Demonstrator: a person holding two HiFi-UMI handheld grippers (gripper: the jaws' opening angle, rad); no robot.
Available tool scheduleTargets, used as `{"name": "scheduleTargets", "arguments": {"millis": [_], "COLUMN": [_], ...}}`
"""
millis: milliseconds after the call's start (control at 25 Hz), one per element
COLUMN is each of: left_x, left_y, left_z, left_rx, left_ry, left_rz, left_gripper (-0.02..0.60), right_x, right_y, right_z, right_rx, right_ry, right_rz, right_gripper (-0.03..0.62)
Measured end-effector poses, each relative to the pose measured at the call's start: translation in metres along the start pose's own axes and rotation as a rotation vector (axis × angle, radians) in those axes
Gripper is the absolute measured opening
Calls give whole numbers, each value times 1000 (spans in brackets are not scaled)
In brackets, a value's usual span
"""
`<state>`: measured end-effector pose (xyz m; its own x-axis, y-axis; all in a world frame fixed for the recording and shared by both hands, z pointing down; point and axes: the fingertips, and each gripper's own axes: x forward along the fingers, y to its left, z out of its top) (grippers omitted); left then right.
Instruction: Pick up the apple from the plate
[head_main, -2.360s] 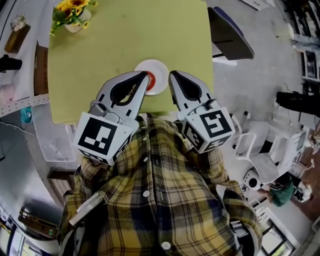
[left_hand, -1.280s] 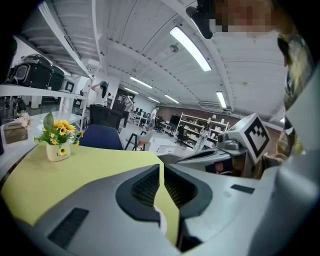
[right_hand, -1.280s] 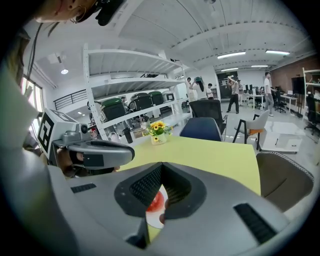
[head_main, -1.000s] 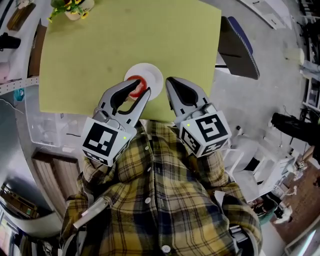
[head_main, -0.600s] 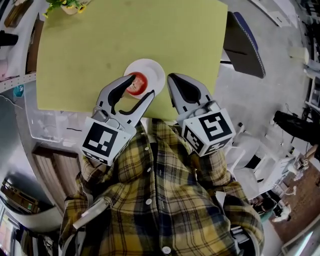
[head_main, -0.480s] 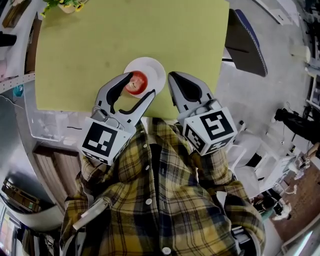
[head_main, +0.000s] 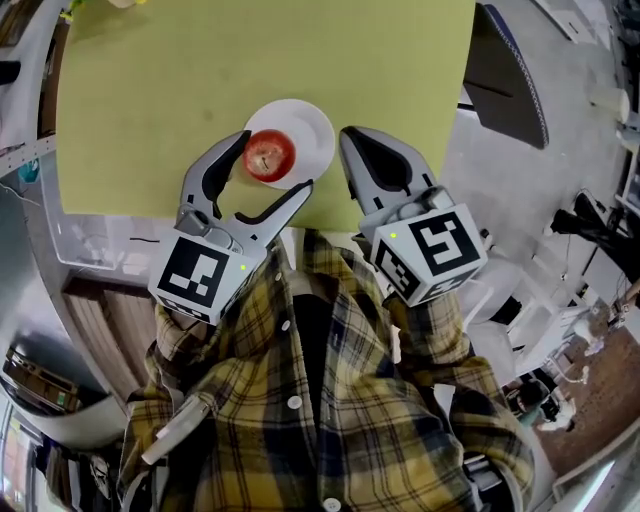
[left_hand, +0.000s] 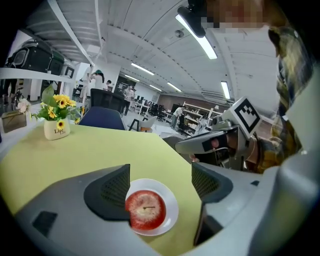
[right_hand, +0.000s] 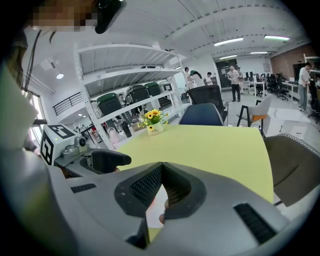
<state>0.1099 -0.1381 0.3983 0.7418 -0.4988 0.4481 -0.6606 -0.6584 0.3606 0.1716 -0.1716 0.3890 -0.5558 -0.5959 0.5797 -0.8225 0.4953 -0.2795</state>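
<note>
A red apple (head_main: 269, 155) sits on a small white plate (head_main: 316, 126) near the front edge of the yellow-green table (head_main: 180, 80). My left gripper (head_main: 276, 161) hovers over the plate, its jaws opening, with the apple showing between them and no pad touching it. In the left gripper view the apple (left_hand: 145, 210) lies on the plate (left_hand: 171, 202), partly hidden behind the left jaw of my left gripper (left_hand: 160, 172). My right gripper (head_main: 352, 140) is shut and empty just right of the plate. In its own view my right gripper (right_hand: 161, 166) shows its tips meeting, hiding most of the plate.
A pot of sunflowers (left_hand: 56, 120) stands at the table's far corner; the same sunflower pot (right_hand: 153, 121) appears in the right gripper view. A blue chair (left_hand: 102, 118) is behind the table, a dark chair (head_main: 508, 62) at its right. Shelves (right_hand: 120, 95) line the left side.
My left gripper's jaws went from nearly shut to wide apart. Both grippers sank toward the table edge, and the apple now shows whole between the left jaws.
</note>
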Motion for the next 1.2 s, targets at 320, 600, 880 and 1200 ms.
{"name": "scheduleTargets", "arguments": {"millis": [320, 600, 880, 1200], "left_x": [10, 22, 33, 43], "left_y": [15, 21, 23, 26], "left_z": [-38, -61, -80, -92], "left_rx": [12, 19, 31, 66], "left_ry": [84, 118, 139, 167], "left_rz": [10, 13, 21, 20], "left_gripper": [437, 476, 476, 476], "right_x": [7, 12, 15, 22], "right_y": [-7, -7, -10, -13], "right_z": [-24, -36, -47, -54], "right_rx": [29, 34, 38, 51], "right_ry": [40, 63, 88, 104], "right_rz": [-10, -3, -6, -5], "right_gripper": [-3, -3, -3, -3]}}
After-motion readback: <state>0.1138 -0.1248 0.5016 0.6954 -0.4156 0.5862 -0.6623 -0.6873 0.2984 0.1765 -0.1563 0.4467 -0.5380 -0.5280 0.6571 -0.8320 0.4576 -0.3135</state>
